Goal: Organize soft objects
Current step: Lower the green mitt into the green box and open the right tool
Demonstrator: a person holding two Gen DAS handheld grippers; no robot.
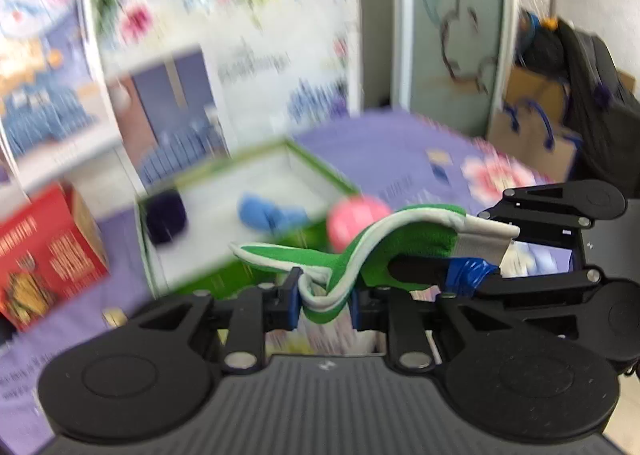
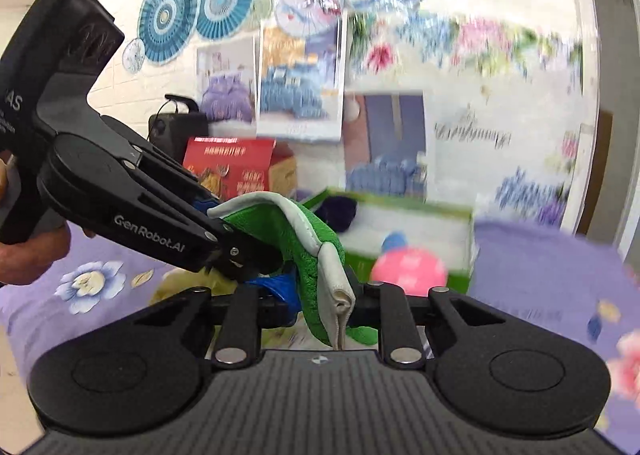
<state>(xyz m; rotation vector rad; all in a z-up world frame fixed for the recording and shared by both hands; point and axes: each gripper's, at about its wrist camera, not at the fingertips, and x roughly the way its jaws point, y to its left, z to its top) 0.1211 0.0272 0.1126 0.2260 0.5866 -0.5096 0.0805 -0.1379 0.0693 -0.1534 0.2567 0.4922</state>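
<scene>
Purple floral bedsheet [image 1: 384,151] fills the lower half of both views, soft printed fabric; wall behind is blurred posters, with blue pleated paper fans [image 2: 200,11] upper left in the right wrist view.

Green-and-white cloth [image 1: 400,239], fuzzy green face with smooth white edging, hangs twisted between both grippers at frame centre, off the sheet.

Left gripper [image 1: 324,301]: blue-padded fingers closed on a bunched fold of the cloth, low centre of the left wrist view. In the right wrist view it enters from the left edge as a black angular body, tips buried in the cloth.

Right gripper [image 2: 320,307]: fingers pinched on the white-hemmed end of the cloth, which drapes down between them. In the left wrist view it sits at right, clamped on the other end.

Green-rimmed cardboard box [image 1: 320,171], white inside, open top, lies on the sheet behind the cloth. Inside: dark navy fuzzy lump [image 1: 166,217] at its left end, blue soft item [image 1: 268,213] mid-box; shapes blurred.

Pink ball [image 1: 356,221], round and smooth-looking, is at the box's near right corner; can't tell if it touches the box.

Red printed carton [image 1: 48,255] sits far left. Brown paper bag with blue handles [image 1: 532,135] upper right, beside a dark backpack [image 1: 592,95].
</scene>
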